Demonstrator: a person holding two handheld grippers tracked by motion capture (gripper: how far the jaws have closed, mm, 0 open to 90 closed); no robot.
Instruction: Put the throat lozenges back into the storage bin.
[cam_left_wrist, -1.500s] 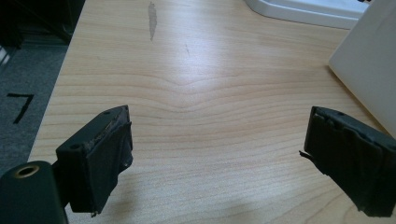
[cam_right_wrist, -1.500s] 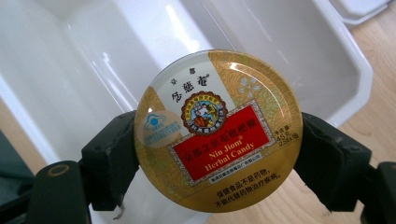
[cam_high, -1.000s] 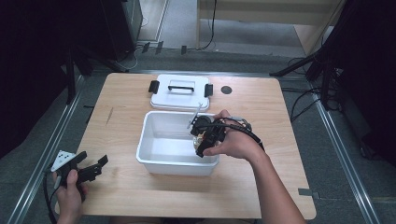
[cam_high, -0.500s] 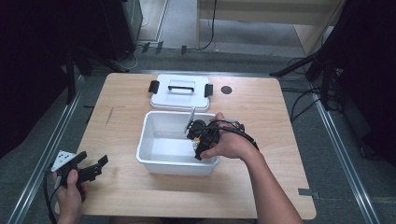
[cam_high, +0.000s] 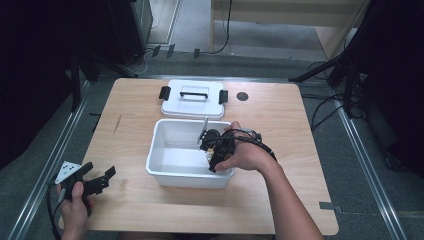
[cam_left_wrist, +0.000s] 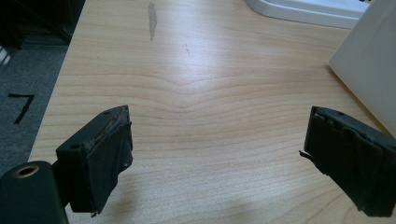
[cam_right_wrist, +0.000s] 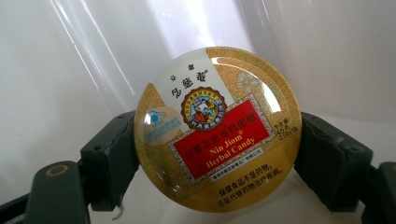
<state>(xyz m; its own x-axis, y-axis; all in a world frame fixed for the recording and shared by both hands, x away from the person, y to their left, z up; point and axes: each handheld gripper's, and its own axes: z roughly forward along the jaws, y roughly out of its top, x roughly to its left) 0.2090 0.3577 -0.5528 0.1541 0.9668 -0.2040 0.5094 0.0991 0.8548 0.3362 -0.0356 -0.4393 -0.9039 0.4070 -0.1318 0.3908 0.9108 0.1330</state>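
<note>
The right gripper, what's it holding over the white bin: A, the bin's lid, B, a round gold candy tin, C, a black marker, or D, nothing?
B: the right gripper has its jaws clamped on either side of a round gold Nin Jiom Herbal Candy tin, inside the white bin.

A light wooden table (cam_high: 280, 125) is filling the middle of the high view. A white bin (cam_high: 172, 167) is sitting at centre frame, and a white lid (cam_high: 192, 106) with black clips is lying just above it, toward the upper edge.
</note>
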